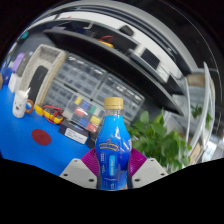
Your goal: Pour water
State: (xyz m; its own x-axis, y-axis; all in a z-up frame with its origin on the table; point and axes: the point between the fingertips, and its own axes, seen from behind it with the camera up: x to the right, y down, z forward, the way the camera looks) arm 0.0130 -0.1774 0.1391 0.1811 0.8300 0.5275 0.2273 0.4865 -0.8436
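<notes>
Blue table (30,150) fills the lower part of the view, tilted, so your gripper is canted. White rack (45,70) stands at the far side of it, dark shelving (110,50) above. Green plant (160,145) sits to the right of the bottle, just beyond the fingers. Small clutter on the table: a red disc (41,137), an orange-and-grey box (75,132), a white cup-like thing (20,100) further left, too small to be sure of.

The blue bottle (113,150) sits between your gripper (113,172) fingers, pads against its lower body on both sides, so I read it as clamped on the bottle. It looks lifted clear of the table, though its base is hidden.

Key relation: the bottle's long axis runs straight out along the fingers, tan cap (114,102) at the far end, pointing away from you. The cap looks still on. No clear receiving vessel ahead of the neck; the only candidate is that white cup, well off left. My read: you'd need to swing left before tipping, and the cap blocks any pour.
</notes>
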